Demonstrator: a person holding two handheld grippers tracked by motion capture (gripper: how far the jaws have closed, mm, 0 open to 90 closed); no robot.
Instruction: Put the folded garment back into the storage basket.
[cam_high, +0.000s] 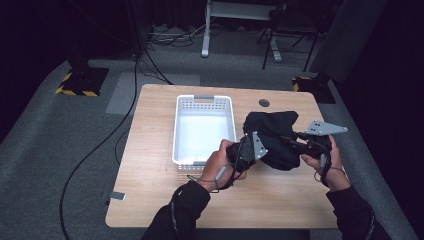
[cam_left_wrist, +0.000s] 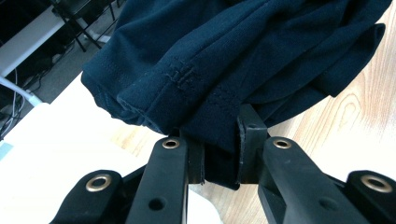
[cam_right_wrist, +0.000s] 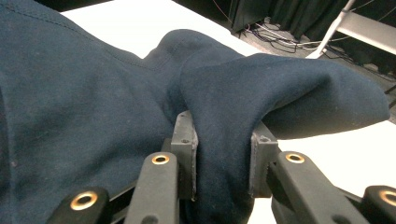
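A dark navy garment hangs bunched between my two grippers, above the right half of the wooden table. My left gripper grips its lower left edge; in the left gripper view the jaws pinch a stitched hem of the garment at the left gripper. My right gripper holds the right side; in the right gripper view a thick fold of the garment is clamped at the right gripper.
An empty white plastic basket stands on the table left of the garment. A round cable hole lies near the far edge. Cables and chair legs sit on the grey floor beyond.
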